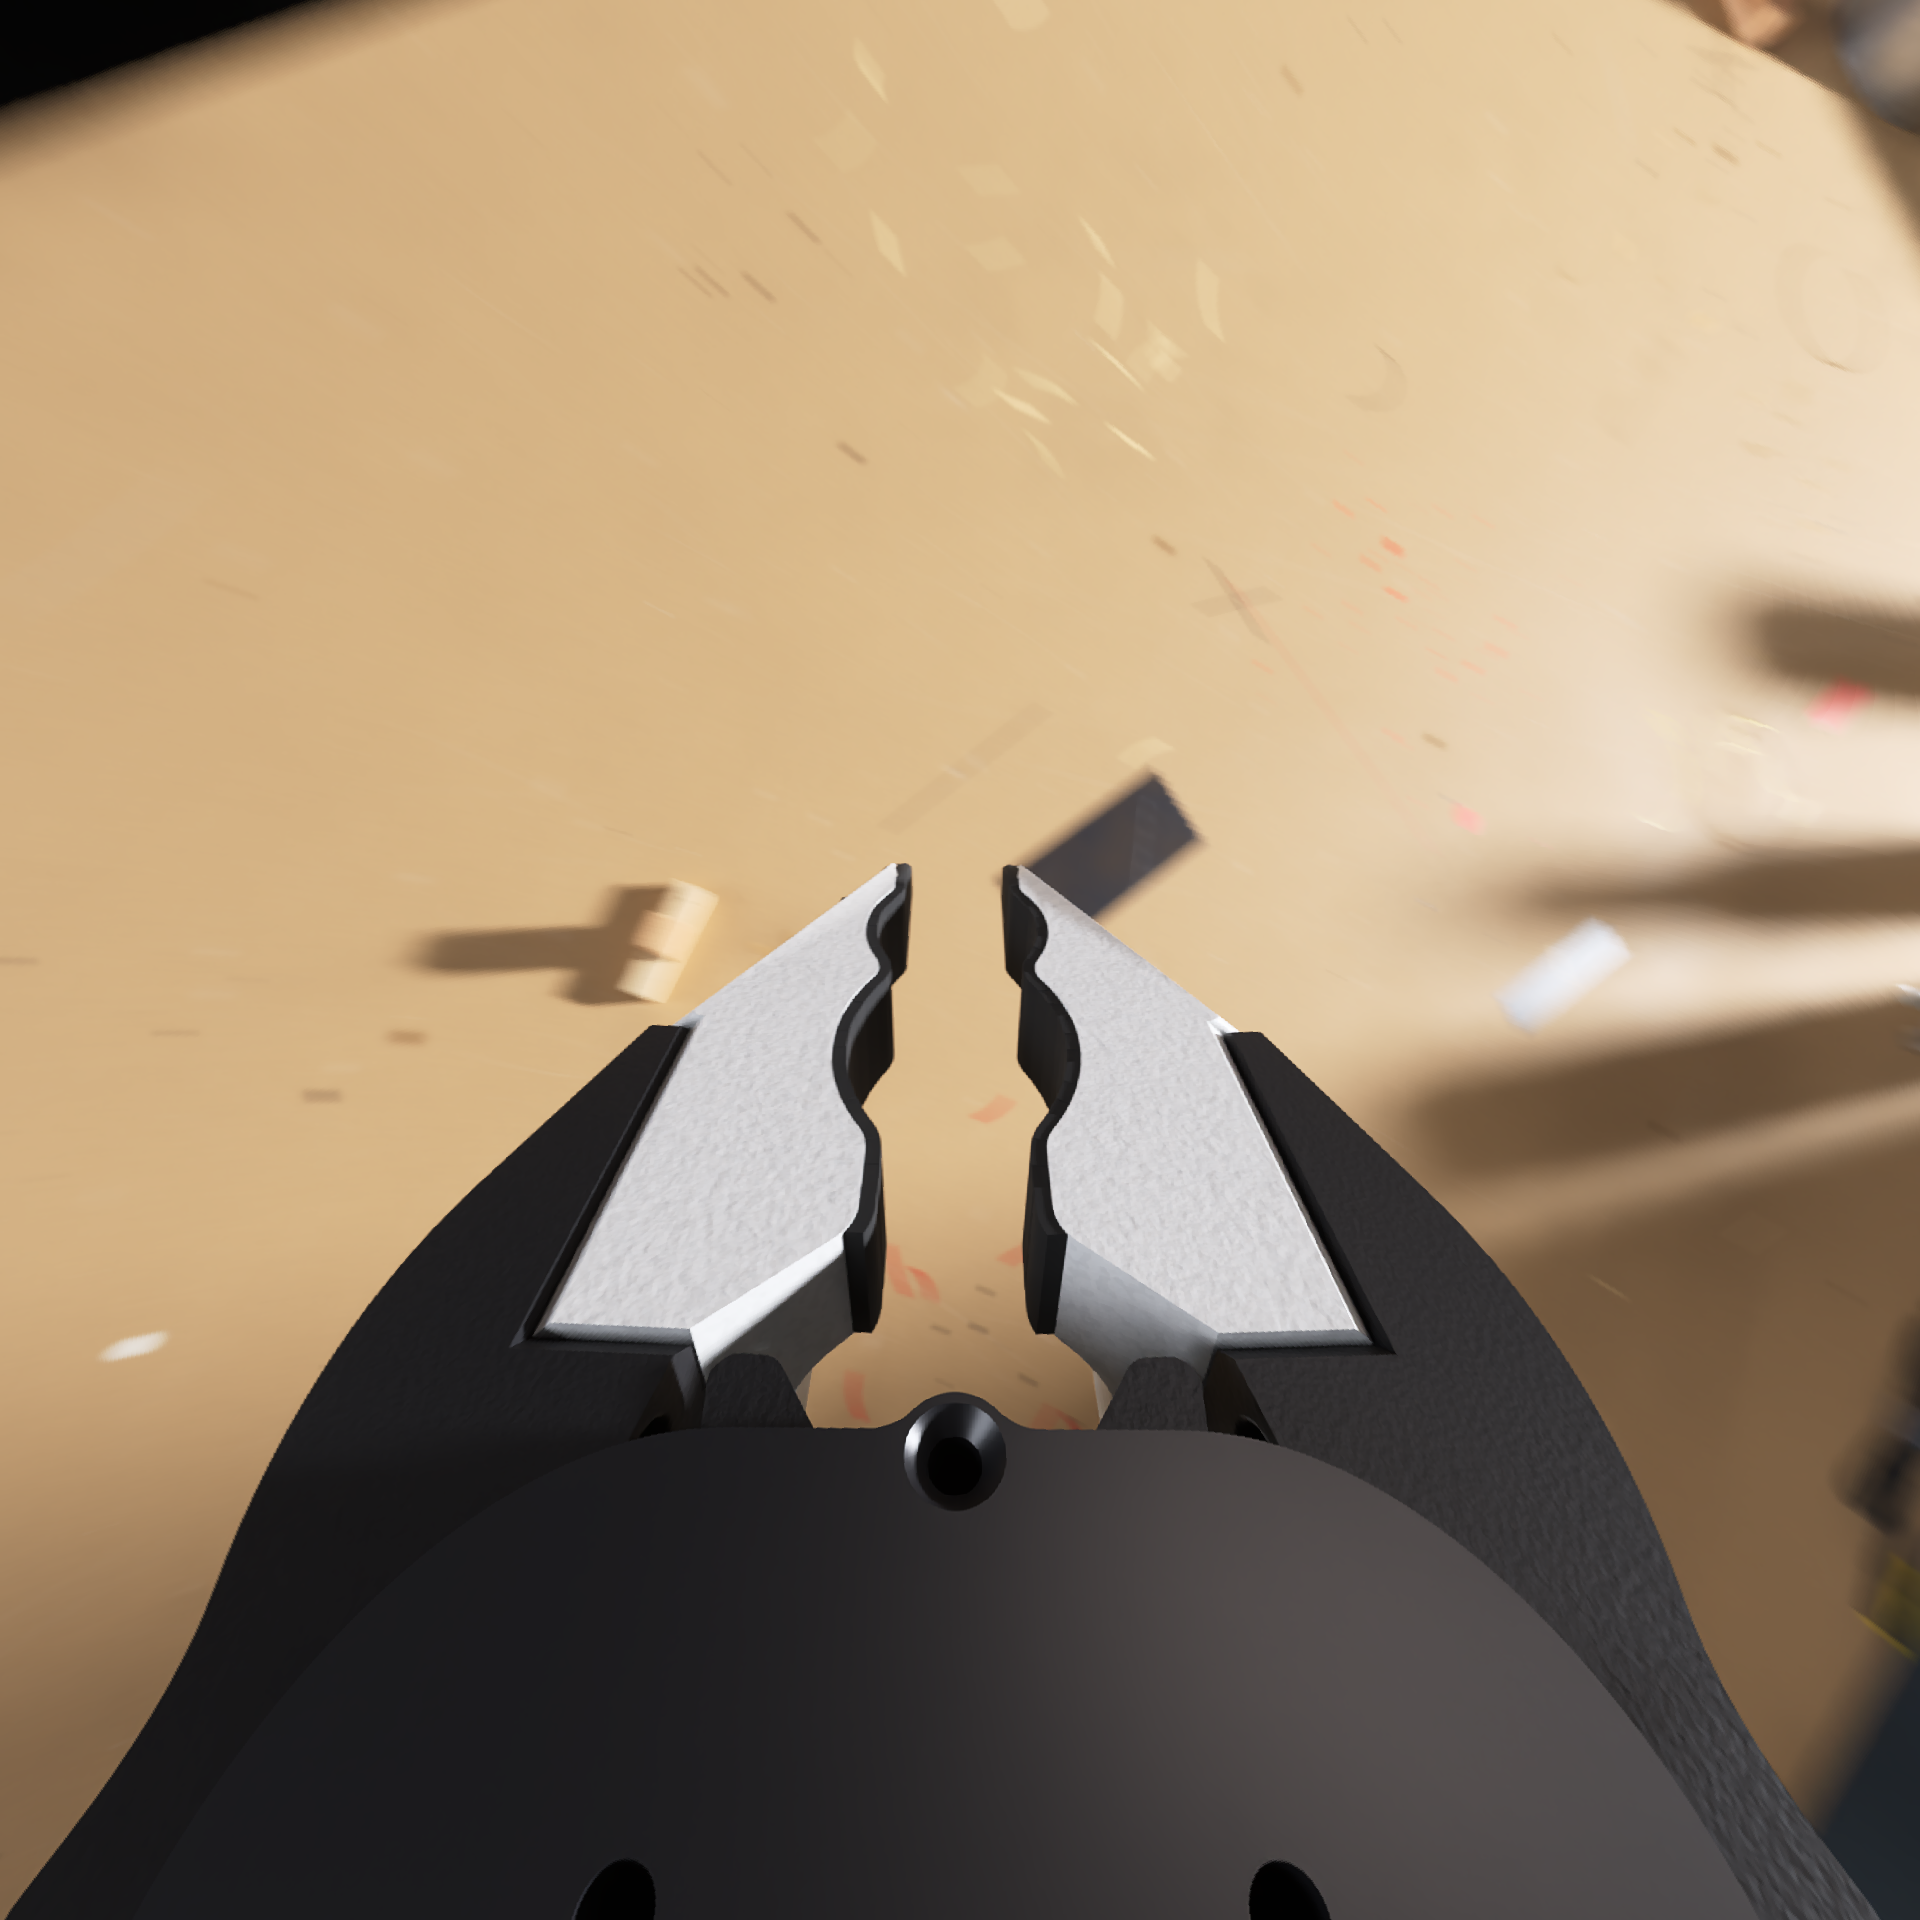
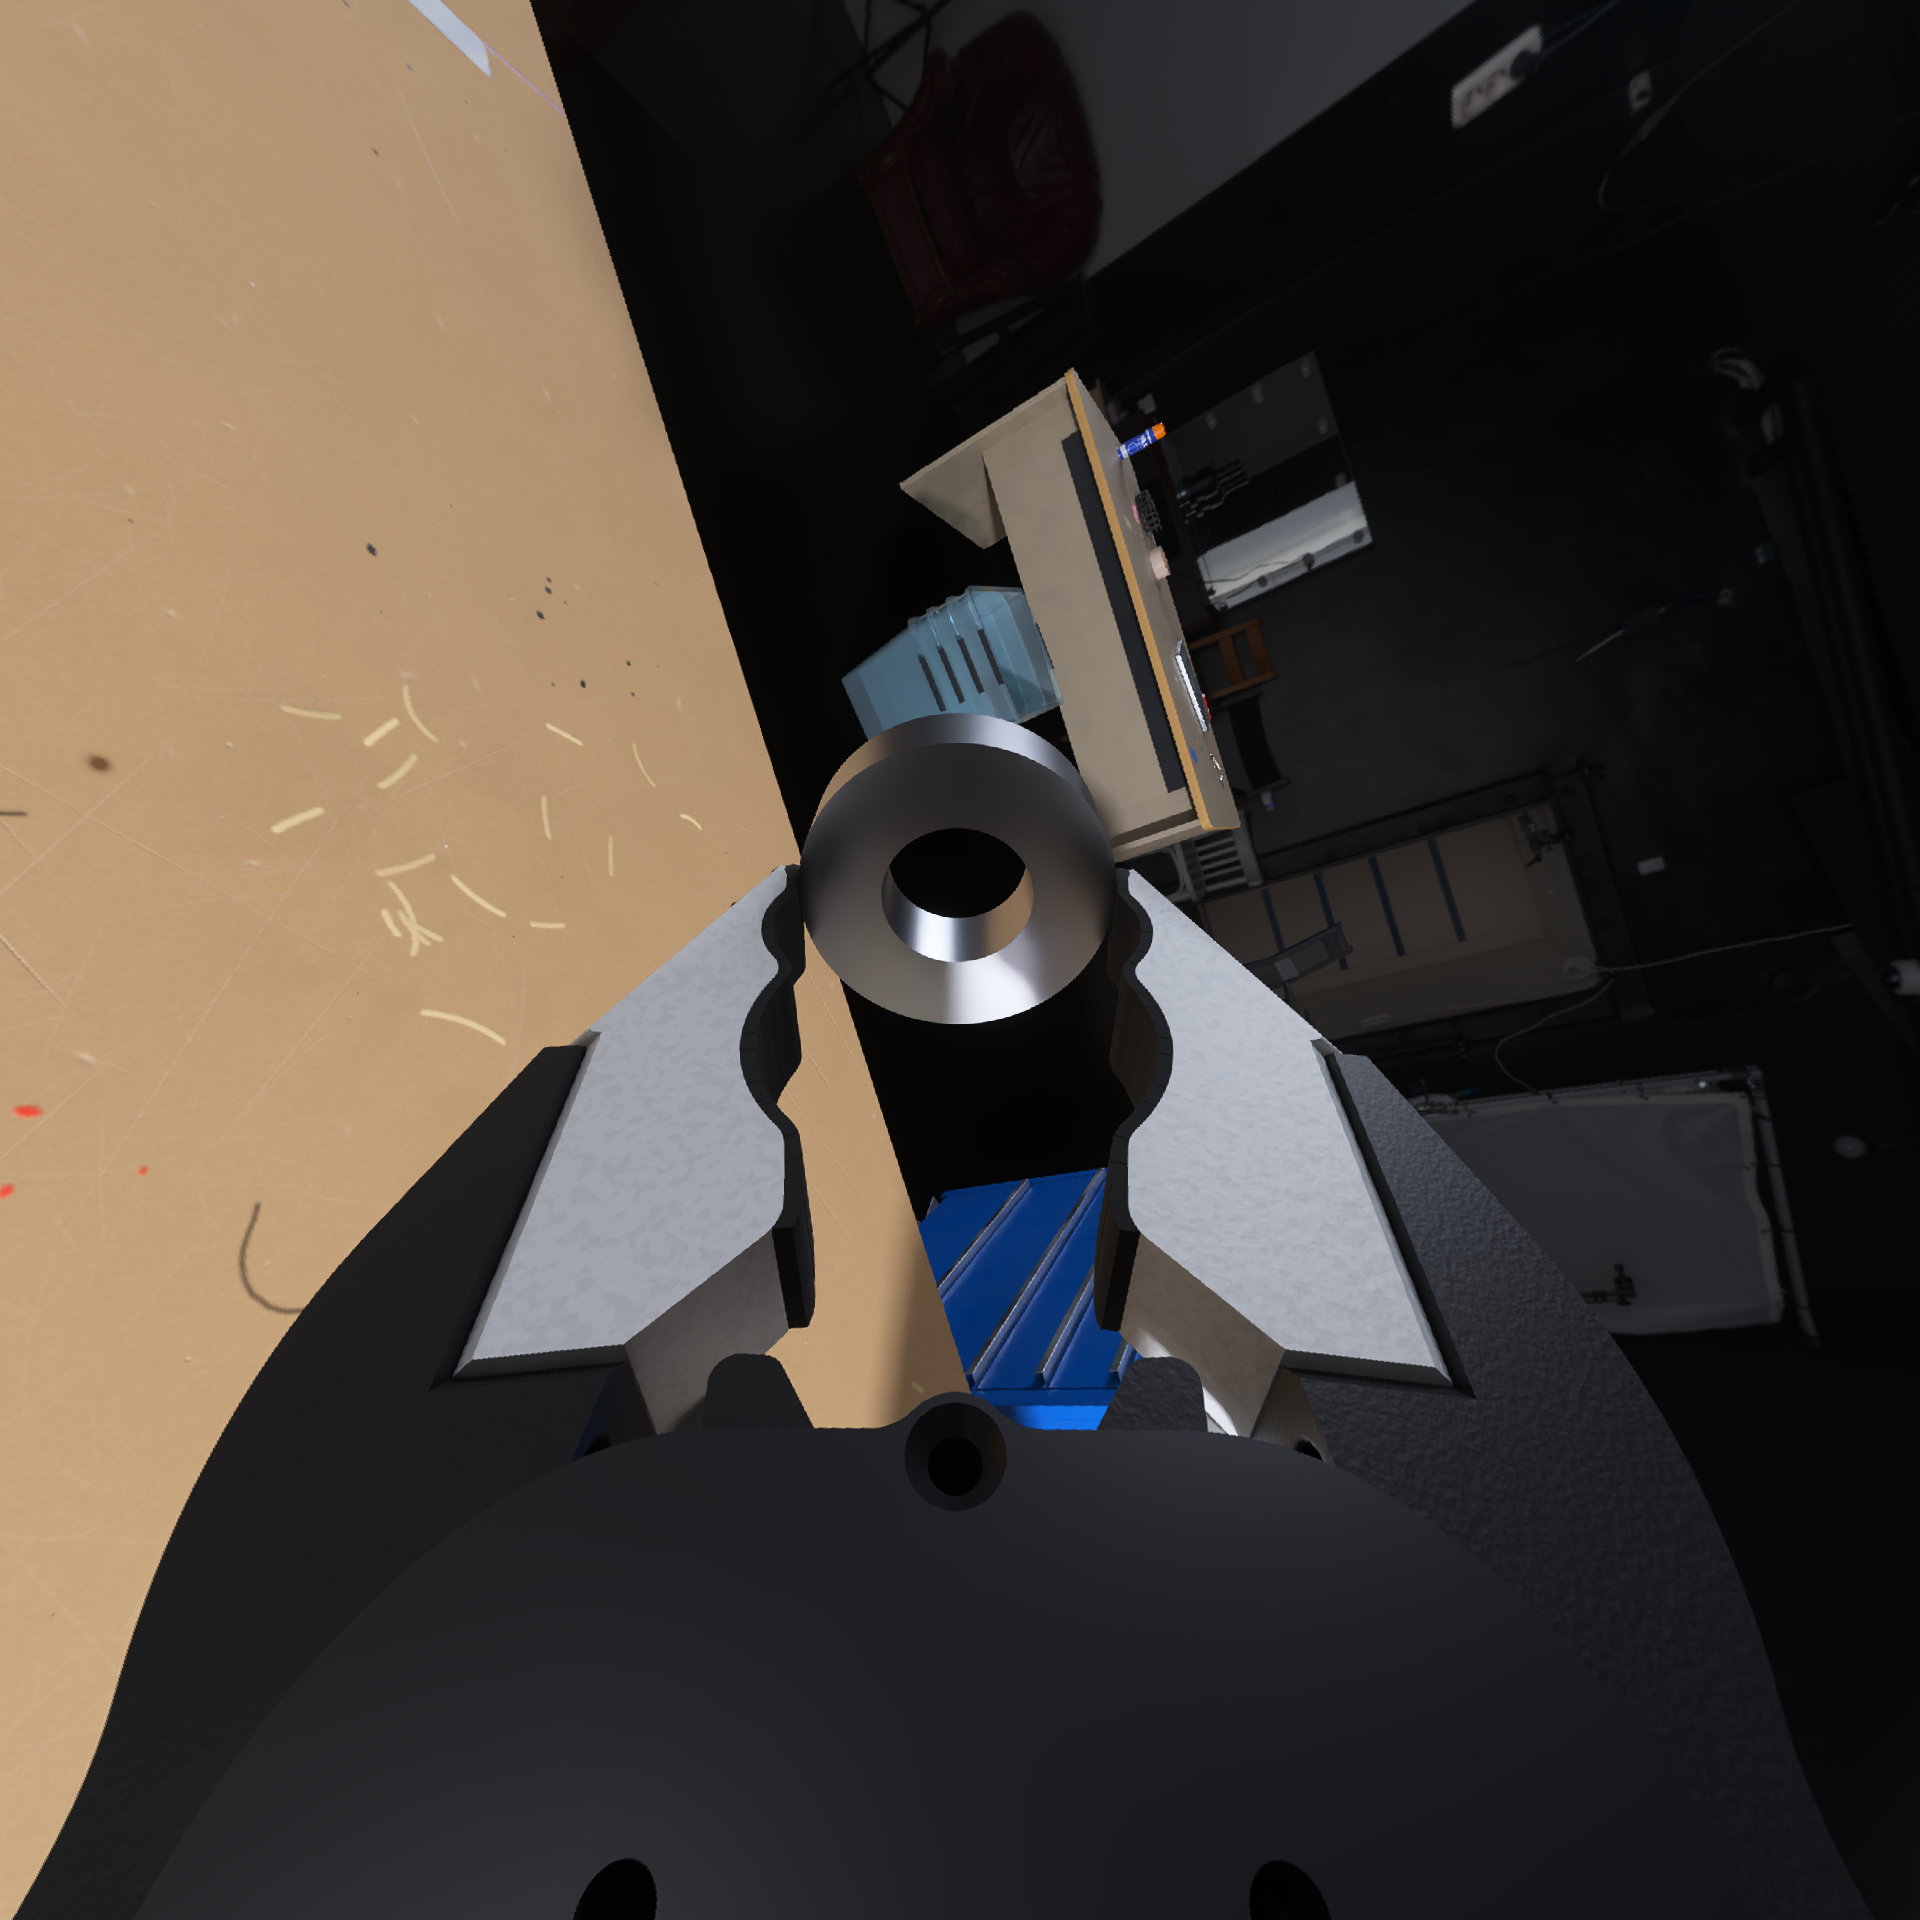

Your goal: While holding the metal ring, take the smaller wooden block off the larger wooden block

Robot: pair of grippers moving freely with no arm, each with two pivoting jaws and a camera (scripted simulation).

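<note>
In the left wrist view, two pale wooden blocks (image 1: 665,940) sit together on the tan table (image 1: 520,520), blurred, so I cannot tell which is the smaller. They lie just left of and a little beyond my left gripper (image 1: 956,883). Its jaws stand a narrow gap apart with nothing between them. In the right wrist view, my right gripper (image 2: 956,894) is shut on the shiny metal ring (image 2: 956,873). It holds the ring by its outer sides at the fingertips, above the table's edge (image 2: 727,727), with the hole facing the camera.
A dark flat strip (image 1: 1122,842) lies just beyond the left fingertips and a small white piece (image 1: 1564,971) to the right. Long shadows cross the table's right side. Past the table edge are a blue ribbed object (image 2: 1023,1288), a translucent bin (image 2: 951,660) and another table (image 2: 1101,623).
</note>
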